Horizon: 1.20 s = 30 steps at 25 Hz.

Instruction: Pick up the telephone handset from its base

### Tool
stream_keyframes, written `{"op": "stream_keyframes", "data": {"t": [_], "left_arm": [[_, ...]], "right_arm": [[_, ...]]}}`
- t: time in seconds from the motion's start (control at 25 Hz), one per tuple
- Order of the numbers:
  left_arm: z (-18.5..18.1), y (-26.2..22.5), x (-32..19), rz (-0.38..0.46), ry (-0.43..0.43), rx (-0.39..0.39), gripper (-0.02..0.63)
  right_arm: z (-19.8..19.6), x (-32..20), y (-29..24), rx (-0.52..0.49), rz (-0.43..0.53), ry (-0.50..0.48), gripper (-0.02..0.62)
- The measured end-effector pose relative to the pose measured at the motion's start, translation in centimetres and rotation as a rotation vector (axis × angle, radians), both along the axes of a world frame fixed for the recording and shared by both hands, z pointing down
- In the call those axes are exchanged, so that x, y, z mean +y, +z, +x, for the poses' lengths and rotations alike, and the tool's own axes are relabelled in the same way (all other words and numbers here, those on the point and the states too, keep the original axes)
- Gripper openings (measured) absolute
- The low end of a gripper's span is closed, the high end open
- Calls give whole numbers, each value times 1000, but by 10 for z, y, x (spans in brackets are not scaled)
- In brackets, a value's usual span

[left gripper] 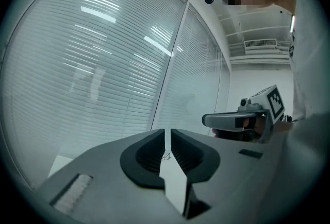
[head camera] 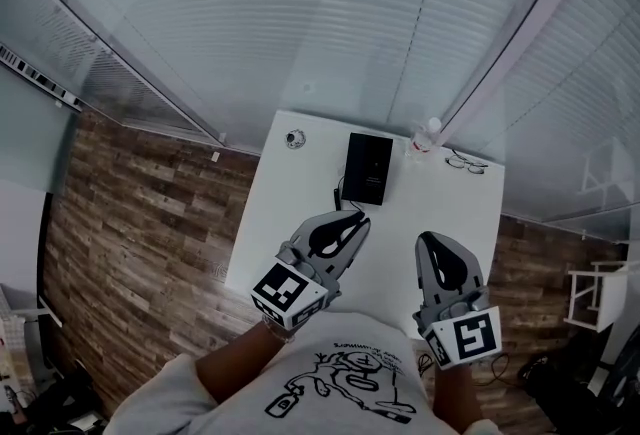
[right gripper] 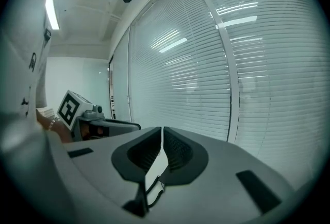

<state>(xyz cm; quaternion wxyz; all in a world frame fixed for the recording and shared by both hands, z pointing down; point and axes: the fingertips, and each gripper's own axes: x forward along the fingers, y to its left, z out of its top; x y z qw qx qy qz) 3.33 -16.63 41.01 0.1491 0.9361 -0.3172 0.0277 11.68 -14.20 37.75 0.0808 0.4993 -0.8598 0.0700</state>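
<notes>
Head view looks down on a white desk [head camera: 280,208] where the black telephone [head camera: 368,168] lies toward the far edge by the blinds. Its handset is too small to tell apart from the base, and a cord [head camera: 336,195] trails off the near corner. On the near side of it hang the left tool [head camera: 353,220] and the right tool [head camera: 428,241] — each with jaws pressed together and nothing between them.

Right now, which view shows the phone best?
Head view: the phone lies whole and unblocked on the white table. The left gripper view and right gripper view show mostly their own shut jaws and the window blinds; no phone can be made out.
</notes>
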Motion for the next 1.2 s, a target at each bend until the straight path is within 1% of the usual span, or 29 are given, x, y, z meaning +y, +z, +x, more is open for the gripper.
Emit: {"op": "stream_keyframes", "data": {"t": [0.64,0.8,1.0,1.2], "left_arm": [[-3,80,-56,-96,-21,-73,34],[-2,103,-68,-125,-24,-85,35],[-1,121,-86,-149,-23,-89,46],[-1,155,-105,-185,-37,-110,72]], "right_arm": [[-4,-47,45,38,-67,-15,13],[-2,-55,61,45,-102,-11,14],[0,-68,72,52,-126,-10,14],[5,-78,89,48,-157,-3,14]]}}
